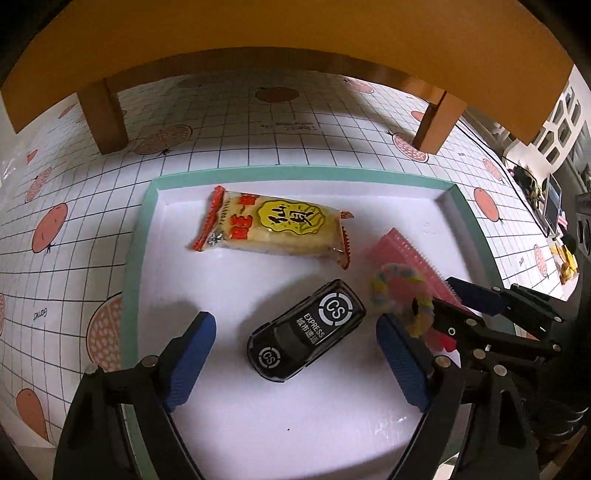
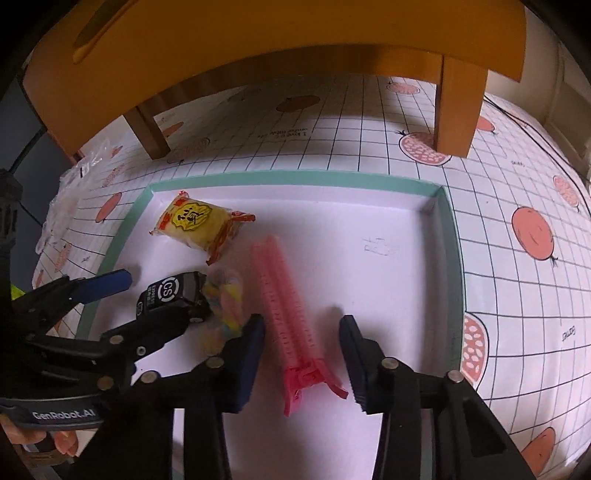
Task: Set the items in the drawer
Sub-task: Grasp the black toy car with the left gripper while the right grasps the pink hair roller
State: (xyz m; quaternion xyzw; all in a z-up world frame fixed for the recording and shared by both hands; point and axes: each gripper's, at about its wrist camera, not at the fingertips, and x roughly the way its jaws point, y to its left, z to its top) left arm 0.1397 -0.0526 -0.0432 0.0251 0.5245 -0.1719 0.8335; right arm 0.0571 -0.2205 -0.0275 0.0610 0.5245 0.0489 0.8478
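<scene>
A shallow drawer with a teal rim (image 1: 295, 172) (image 2: 295, 178) and a white floor holds all the items. A yellow and red snack packet (image 1: 280, 225) (image 2: 195, 225) lies at the back. A black toy car (image 1: 306, 328) (image 2: 166, 295) rests between the fingers of my open left gripper (image 1: 297, 358) (image 2: 147, 299), apart from both pads. A pink hair clip (image 1: 399, 251) (image 2: 288, 306) lies lengthwise between the fingers of my open right gripper (image 2: 301, 362) (image 1: 450, 301). A blurred pastel scrunchie (image 1: 402, 291) (image 2: 225, 295) sits between the car and the clip.
An orange wooden stand (image 1: 295, 29) (image 2: 258, 37) overhangs the back, with one leg (image 1: 103, 122) at the left and another leg (image 1: 439, 122) at the right. A grid tablecloth with fruit prints (image 1: 74, 184) (image 2: 517, 184) surrounds the drawer. A hand (image 2: 62, 443) holds the left gripper.
</scene>
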